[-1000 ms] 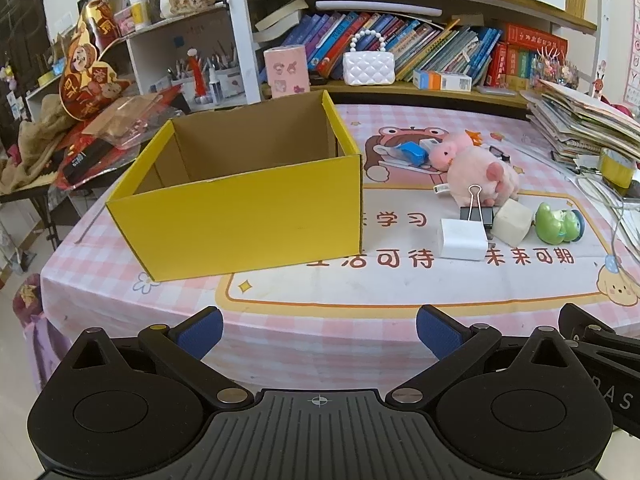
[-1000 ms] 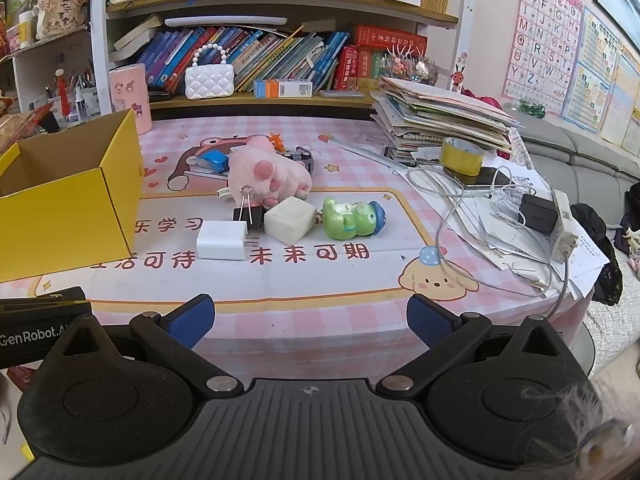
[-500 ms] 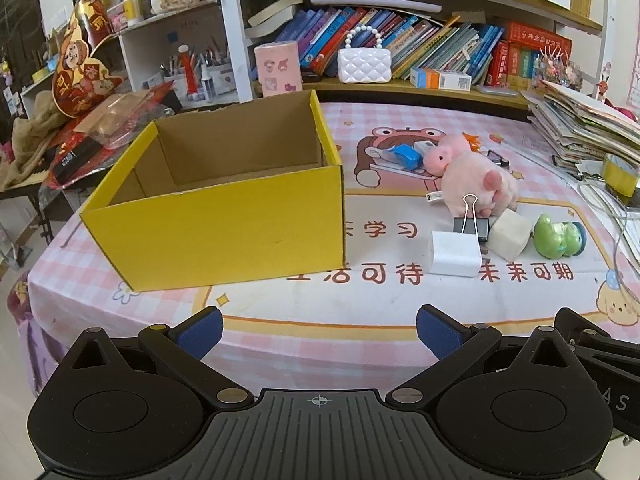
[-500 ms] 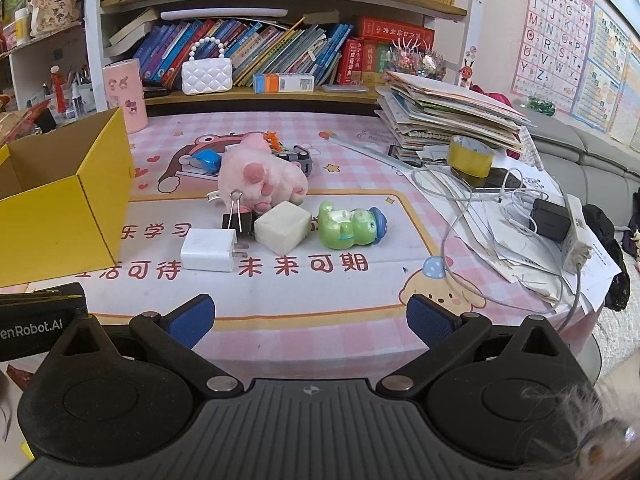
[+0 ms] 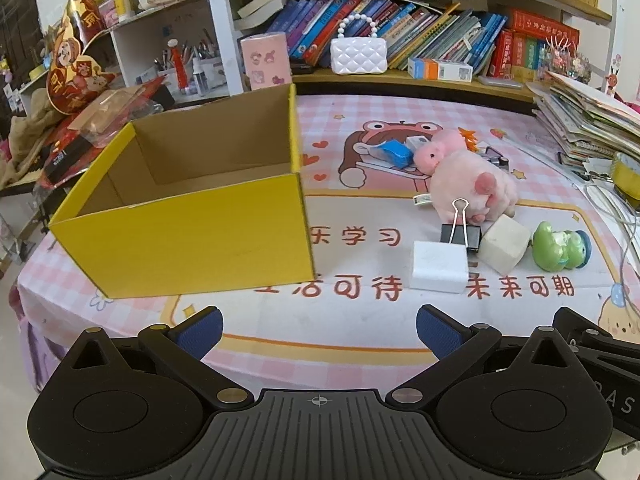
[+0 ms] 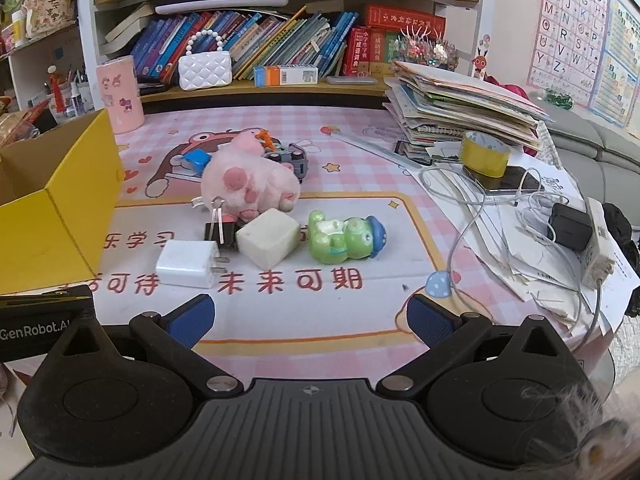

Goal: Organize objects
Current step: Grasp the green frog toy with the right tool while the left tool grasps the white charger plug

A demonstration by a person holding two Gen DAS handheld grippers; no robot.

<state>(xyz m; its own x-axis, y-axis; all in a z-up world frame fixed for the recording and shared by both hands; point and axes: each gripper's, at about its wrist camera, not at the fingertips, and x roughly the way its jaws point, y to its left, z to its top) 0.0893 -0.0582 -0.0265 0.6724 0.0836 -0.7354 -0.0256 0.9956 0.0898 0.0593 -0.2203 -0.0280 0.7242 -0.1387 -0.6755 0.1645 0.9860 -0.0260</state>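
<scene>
An open, empty yellow cardboard box [image 5: 192, 236] stands on the left of the pink tablecloth; its corner shows in the right wrist view [image 6: 60, 208]. To its right lie a white charger [image 5: 439, 266] [image 6: 186, 264], a black binder clip [image 5: 460, 234] [image 6: 219, 232], a cream cube [image 5: 504, 243] [image 6: 267, 238], a green frog toy [image 5: 560, 246] [image 6: 346, 236], a pink plush pig [image 5: 468, 178] [image 6: 250, 184] and a blue item [image 5: 396, 153] [image 6: 198, 159]. My left gripper [image 5: 318, 330] is open and empty at the table's near edge. My right gripper [image 6: 310, 320] is open and empty, in front of the charger and cube.
A stack of books and papers [image 6: 460, 108], a yellow tape roll [image 6: 486, 154], cables and a black adapter [image 6: 570, 226] crowd the right side. A toy car [image 6: 290, 158] lies behind the pig. Bookshelves [image 5: 400, 40] with a white purse [image 5: 358, 56] run along the back; clutter [image 5: 80, 128] lies left.
Both grippers have moved forward toward the table, so the box and the small objects look nearer and larger. Both stay open. Nothing on the table has moved.
</scene>
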